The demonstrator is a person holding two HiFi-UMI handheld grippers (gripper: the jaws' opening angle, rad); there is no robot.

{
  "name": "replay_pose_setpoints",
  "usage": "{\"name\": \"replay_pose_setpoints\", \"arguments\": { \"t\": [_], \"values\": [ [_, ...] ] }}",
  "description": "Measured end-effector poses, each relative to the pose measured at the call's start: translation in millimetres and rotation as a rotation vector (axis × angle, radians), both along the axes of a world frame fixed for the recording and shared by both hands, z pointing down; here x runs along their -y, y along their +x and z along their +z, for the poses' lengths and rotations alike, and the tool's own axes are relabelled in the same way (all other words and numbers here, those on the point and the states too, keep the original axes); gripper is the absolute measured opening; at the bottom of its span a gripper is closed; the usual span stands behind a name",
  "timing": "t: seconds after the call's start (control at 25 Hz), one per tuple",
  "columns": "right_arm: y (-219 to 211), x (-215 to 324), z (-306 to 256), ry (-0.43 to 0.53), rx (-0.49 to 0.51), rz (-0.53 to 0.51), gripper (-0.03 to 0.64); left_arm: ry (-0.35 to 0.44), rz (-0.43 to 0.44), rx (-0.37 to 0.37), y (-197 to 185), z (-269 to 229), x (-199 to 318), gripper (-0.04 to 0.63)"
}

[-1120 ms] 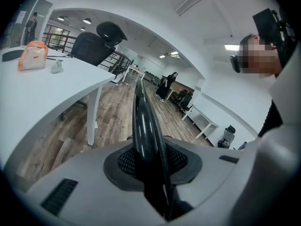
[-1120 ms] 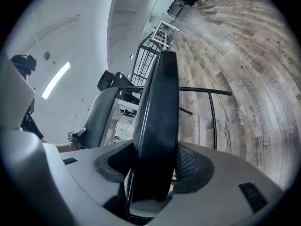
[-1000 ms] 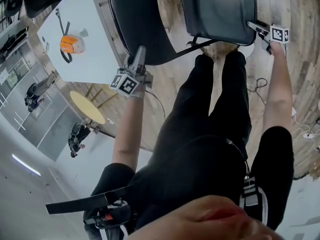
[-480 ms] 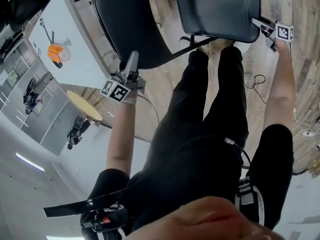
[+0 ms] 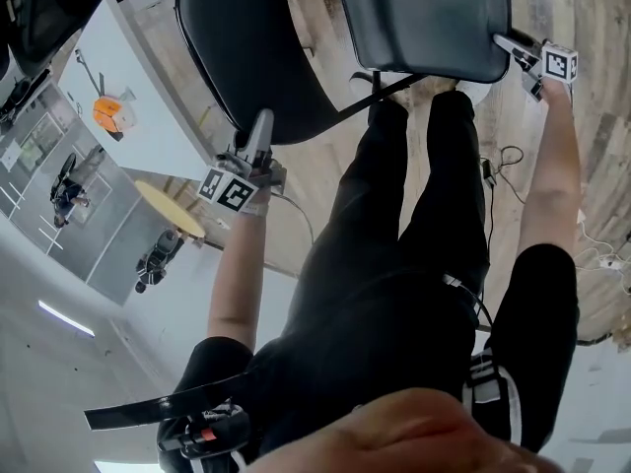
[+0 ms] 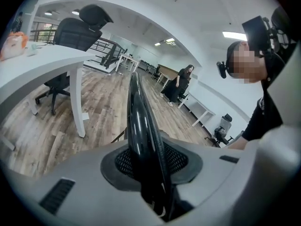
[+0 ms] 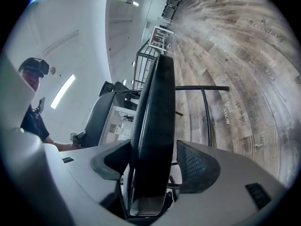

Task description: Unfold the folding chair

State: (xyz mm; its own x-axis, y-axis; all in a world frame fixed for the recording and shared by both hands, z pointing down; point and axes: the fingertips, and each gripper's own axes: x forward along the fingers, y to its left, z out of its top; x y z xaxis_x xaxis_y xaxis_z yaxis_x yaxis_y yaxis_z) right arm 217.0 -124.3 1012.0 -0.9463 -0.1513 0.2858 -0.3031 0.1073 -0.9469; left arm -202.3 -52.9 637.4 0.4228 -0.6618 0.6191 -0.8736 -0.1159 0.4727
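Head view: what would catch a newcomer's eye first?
The black folding chair fills the top, with its backrest at the left and its seat at the right. The left hand-held gripper is shut on the backrest rim. The right hand-held gripper has the seat edge between jaws that have just been opening.

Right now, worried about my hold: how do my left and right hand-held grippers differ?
The left hand-held gripper clamps tight; the right hand-held gripper has just been opening and sits loose. Left holds the chair's thin black panel; right surrounds the thicker panel. Both straddle a panel edge.
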Motion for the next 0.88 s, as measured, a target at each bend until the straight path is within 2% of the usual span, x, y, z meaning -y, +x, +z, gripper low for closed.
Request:
{"name": "replay_pose_setpoints", "arguments": {
  "t": [0.04, 0.08, 0.12, 0.24, 0.32, 0.4, 0.56, 0.72, 0.88],
  "values": [
    [4.0, 0.1, -0.4, -0.008, -0.026, 0.012, 0.295, 0.001, 0.006, 0.008, 1.8, -1.7, 0.0, 0.108],
    [8.8, 1.3, -0.5, -0.006, -0.063, 0.017, 0.307, 0.005, 0.008, 0.013, 3.1, -3.7, 0.6, 0.166],
    [13.5, 4.7, -1.2, 0.012, -0.105, 0.016, 0.316, 0.008, 0.005, 0.020, 3.6, -5.5, 1.4, 0.194],
    [27.3, 23.0, -8.4, 0.091, -0.223, 0.041, 0.324, 0.003, 0.003, 0.079, 1.3, -4.3, 0.2, 0.235],
    [32.7, 34.2, -21.4, 0.121, -0.273, 0.066, 0.324, 0.003, 0.004, 0.134, -4.6, -1.5, -3.4, 0.241],
    [33.0, 41.6, -41.6, 0.148, -0.307, 0.077, 0.322, -0.004, -0.031, 0.179, -16.7, -4.3, -8.1, 0.242],
    [20.2, 51.5, -106.0, 0.269, -0.330, 0.057, 0.322, 0.010, -0.086, 0.216, -26.2, -26.7, -13.3, 0.241],
    [9.1, 48.7, -186.2, 0.411, -0.389, 0.028, 0.322, 0.077, -0.052, 0.231, -1.4, -58.7, -15.0, 0.241],
    [-16.4, 17.7, -277.5, 0.509, -0.375, -0.007, 0.319, 0.132, 0.016, 0.232, 36.2, -98.8, -23.5, 0.241]
  ]
}}
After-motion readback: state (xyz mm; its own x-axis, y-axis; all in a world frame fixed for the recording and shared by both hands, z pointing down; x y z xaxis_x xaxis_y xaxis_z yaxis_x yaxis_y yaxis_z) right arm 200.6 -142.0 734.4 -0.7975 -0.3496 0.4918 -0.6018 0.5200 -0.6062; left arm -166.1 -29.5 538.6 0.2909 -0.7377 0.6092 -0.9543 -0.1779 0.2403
